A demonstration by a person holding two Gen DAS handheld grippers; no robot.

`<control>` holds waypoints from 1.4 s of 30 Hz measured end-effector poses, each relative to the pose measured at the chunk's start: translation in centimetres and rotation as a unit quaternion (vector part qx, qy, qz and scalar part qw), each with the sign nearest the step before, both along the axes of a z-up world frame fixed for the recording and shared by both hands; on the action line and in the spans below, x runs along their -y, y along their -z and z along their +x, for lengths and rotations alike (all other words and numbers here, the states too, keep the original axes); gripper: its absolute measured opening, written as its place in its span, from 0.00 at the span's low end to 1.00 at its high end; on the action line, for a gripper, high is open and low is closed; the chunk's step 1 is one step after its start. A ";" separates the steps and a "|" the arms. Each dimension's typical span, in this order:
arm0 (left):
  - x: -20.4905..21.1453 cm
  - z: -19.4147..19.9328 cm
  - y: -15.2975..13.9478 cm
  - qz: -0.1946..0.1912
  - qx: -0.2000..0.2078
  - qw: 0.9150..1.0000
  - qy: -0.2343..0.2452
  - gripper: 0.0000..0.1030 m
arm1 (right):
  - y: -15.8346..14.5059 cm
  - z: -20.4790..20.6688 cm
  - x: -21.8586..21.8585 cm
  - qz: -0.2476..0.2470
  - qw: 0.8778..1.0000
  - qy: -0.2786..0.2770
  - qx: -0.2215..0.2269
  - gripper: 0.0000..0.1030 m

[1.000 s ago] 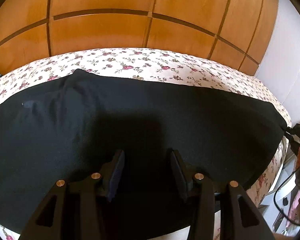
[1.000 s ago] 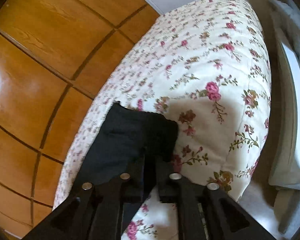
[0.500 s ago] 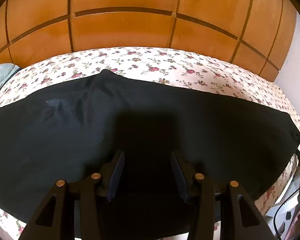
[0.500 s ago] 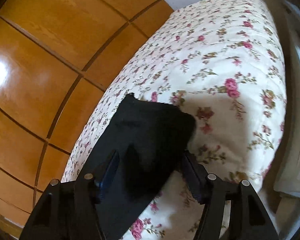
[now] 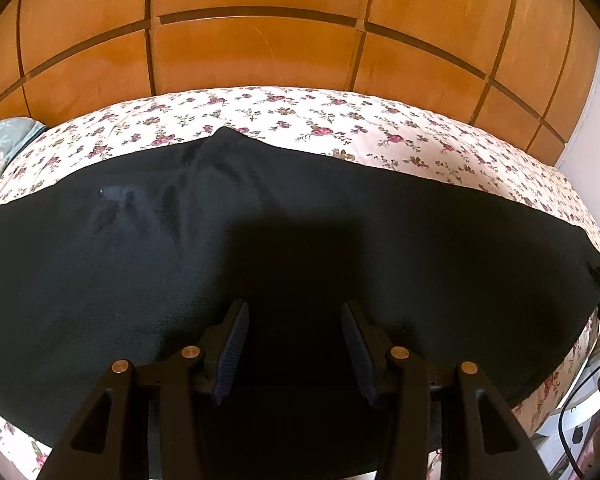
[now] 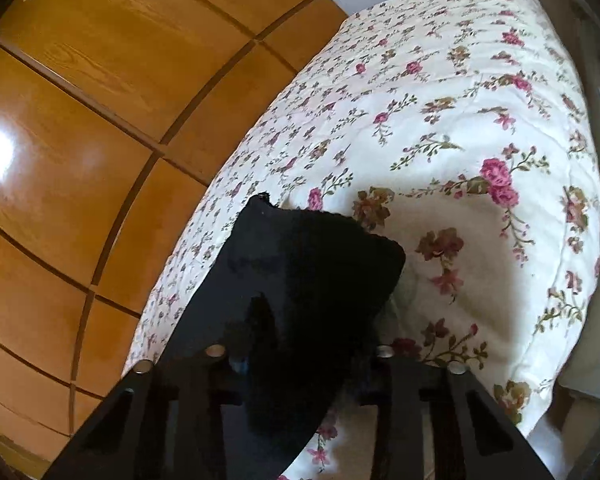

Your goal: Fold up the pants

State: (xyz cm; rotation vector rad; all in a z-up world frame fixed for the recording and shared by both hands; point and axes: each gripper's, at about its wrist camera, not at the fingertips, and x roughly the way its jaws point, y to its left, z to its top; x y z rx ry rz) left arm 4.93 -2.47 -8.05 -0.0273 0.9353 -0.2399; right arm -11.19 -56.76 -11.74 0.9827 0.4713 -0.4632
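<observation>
Pants [image 5: 420, 248] of soft, light black cloth were laid flat on the floral bedspread [image 5: 300, 112], long axis running crosswise ahead of the left gripper [image 5: 296, 344], whose jaws were held apart above the cloth, nothing between them. The hem end [image 6: 320, 240] was gathered between the closing jaws of the right gripper [image 6: 300, 356]. Limp fabric was judged best taken at hem or waistband, both layers pinched together.

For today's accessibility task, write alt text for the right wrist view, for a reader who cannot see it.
The right gripper, jaws closing, has the end of the black pants bunched between its fingers above a bed with a floral quilt. Orange wooden wardrobe panels fill the left of the picture.
</observation>
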 end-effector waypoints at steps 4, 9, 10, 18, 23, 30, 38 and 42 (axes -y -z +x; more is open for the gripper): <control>0.0 0.0 0.1 0.001 0.001 1.000 0.003 0.49 | -0.1 -0.1 0.1 0.011 1.000 0.004 0.007 0.23; -0.1 -0.1 0.0 -0.002 0.003 1.000 0.005 0.50 | -0.8 -0.4 -0.3 0.022 1.000 0.011 0.011 0.20; -0.2 -0.1 0.0 -0.005 0.003 1.000 0.003 0.50 | -1.1 -0.4 -0.4 0.022 1.000 0.011 0.014 0.20; -1.7 -0.6 -0.5 -0.001 0.024 1.000 -0.019 0.50 | -4.5 -0.6 -2.1 -0.006 1.000 -0.004 0.026 0.19; -3.8 -1.0 -0.6 -0.014 0.037 0.998 -0.056 0.50 | -7.2 -0.6 -3.6 -0.027 0.999 -0.019 0.033 0.18; -7.1 -1.1 -0.1 -0.034 0.034 0.994 -0.102 0.50 | -11.9 -0.1 -7.3 -0.077 0.994 -0.054 0.050 0.18; -8.1 -1.9 -0.1 -0.048 0.047 0.992 -0.105 0.50 | -17.0 2.1 -14.4 -0.168 0.976 -0.124 0.064 0.18; -9.0 -2.0 0.0 -0.054 0.045 0.991 -0.115 0.50 | -18.3 3.5 -18.5 -0.201 0.961 -0.172 0.076 0.18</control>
